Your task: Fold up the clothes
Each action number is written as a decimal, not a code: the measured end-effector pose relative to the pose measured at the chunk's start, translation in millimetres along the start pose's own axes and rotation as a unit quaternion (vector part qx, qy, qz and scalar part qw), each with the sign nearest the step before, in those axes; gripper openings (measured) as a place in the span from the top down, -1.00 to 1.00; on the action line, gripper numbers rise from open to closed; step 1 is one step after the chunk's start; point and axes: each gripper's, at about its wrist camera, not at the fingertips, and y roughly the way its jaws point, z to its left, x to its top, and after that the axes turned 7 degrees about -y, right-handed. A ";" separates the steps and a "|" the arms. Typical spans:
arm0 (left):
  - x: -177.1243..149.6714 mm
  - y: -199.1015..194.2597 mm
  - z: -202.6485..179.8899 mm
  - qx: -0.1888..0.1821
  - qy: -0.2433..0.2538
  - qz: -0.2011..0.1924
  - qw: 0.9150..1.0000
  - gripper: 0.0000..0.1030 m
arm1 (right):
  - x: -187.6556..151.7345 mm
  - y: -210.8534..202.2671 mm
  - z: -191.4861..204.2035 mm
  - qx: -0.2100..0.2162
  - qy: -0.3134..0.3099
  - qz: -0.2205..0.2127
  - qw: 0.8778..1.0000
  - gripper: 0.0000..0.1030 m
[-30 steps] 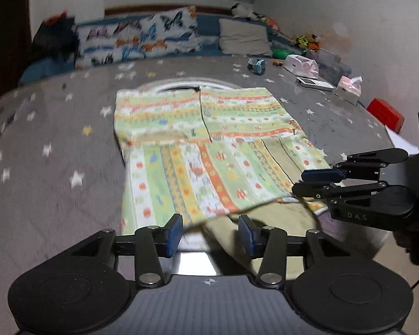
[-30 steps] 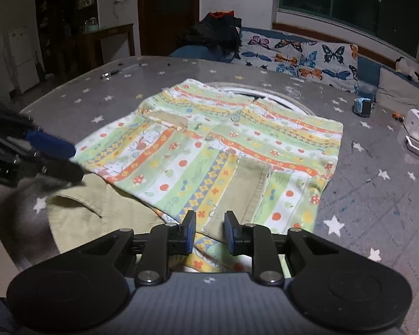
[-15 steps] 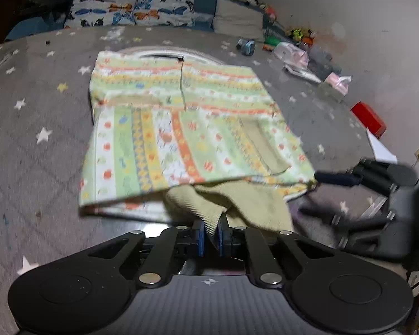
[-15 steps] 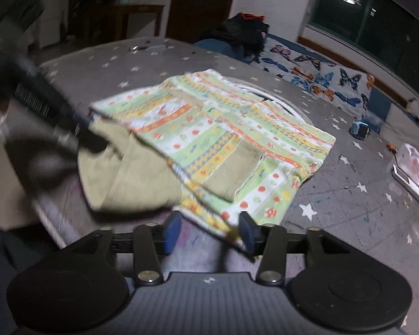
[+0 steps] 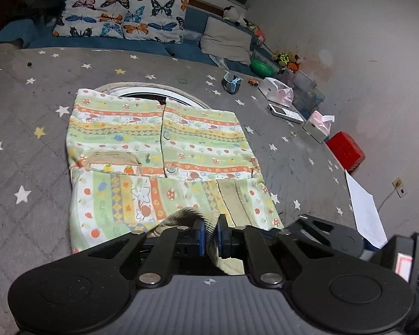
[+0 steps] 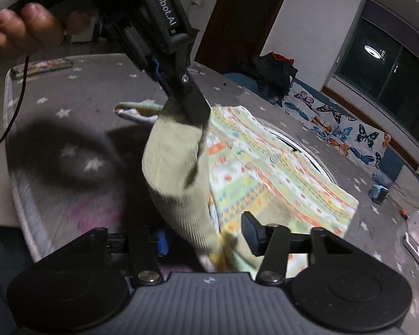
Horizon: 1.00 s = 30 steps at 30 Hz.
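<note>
A: In the left wrist view, going from the left, what has room around it?

B: The grey star-printed table cover [image 5: 28,128] lies bare across the whole left of the frame. The green, orange and yellow striped children's garment [image 5: 159,150] lies flat in the middle, its left edge straight and its far edge overlapping a white round ring [image 5: 153,90] set in the table.

A: And the near edge?

B: At lower centre the left gripper [image 5: 209,237] is clamped on a beige ribbed cuff [image 5: 209,223], its blue pads nearly together with the cloth pinched between them and lifted off the garment.

A: What crowds the right side?

B: A small blue toy [image 5: 231,82], a white box with pink tissue [image 5: 276,92], a flat white device [image 5: 285,113], a second tissue box [image 5: 319,125] and a red box [image 5: 346,150] line the upper right, with a white sheet of paper [image 5: 366,209] by the table's right edge. All sit well apart from the garment.

A: Now the right wrist view?

B: At upper left a hand [image 6: 22,25] holds the left gripper's black body. Its tip pinches the beige cloth at upper centre, which hangs down in a fold. The table's near left edge shows, with bare cover beside it.

A: And the right gripper?

B: The right gripper [image 6: 206,240] at lower centre has its jaws closing, still apart. The hanging beige cloth and the garment's near edge lie between them; blur hides whether the pads touch.
</note>
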 end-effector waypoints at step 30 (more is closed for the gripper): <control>-123.9 24.7 -3.1 0.273 0.440 -0.147 0.843 -0.05 | 28.3 5.1 -67.3 0.042 0.178 -0.008 0.983 0.77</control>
